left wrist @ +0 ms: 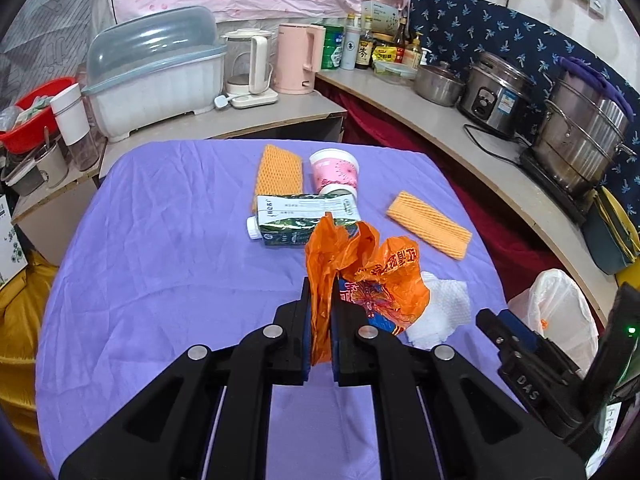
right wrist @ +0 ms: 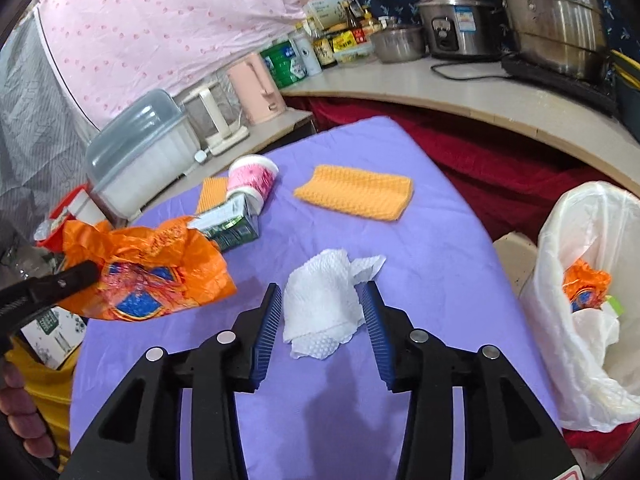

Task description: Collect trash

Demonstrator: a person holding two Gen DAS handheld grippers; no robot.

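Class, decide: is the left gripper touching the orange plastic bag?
Touching. The left wrist view shows the left gripper with its jaws closed on the orange plastic bag, pinching a fold.

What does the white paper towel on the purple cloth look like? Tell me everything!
The white paper towel is one crumpled sheet with a bumpy dotted pattern pressed into it. It looks soft, thin and dry. It lies loosely bunched on the purple cloth, with one corner sticking out toward the right. The right gripper has its blue pads on either side of it, open, not squeezing it. The orange plastic bag held by the left gripper hangs nearby on its left.
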